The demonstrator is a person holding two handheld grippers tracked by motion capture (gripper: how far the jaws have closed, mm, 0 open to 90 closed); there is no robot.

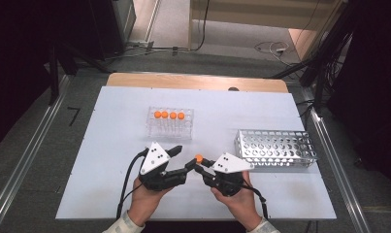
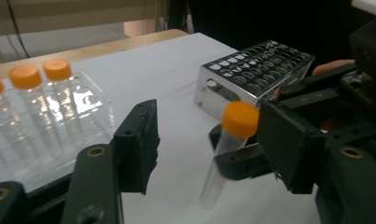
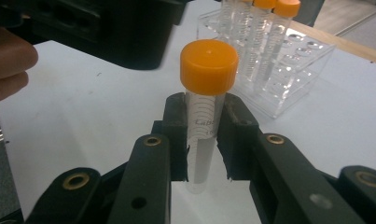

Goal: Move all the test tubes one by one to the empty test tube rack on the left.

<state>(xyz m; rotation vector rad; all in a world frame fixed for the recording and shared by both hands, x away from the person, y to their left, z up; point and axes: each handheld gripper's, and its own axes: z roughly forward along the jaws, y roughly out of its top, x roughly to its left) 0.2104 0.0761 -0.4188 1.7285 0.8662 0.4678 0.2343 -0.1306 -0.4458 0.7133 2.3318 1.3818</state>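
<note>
- Tube (image 3: 202,140): clear, orange cap, faint printed marks, between black jaws of the right gripper (image 3: 202,154).
- Clear rack (image 1: 170,124) behind that tube: four orange-capped tubes.
- Metal rack (image 1: 275,148), right of the tube: silver, dotted with round holes.
- Table (image 1: 110,145): white.

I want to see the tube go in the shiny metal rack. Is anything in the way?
Nothing visible is: the right gripper holds the tube, and only bare white table lies between it and the metal rack. The left gripper is on the other side.
</note>
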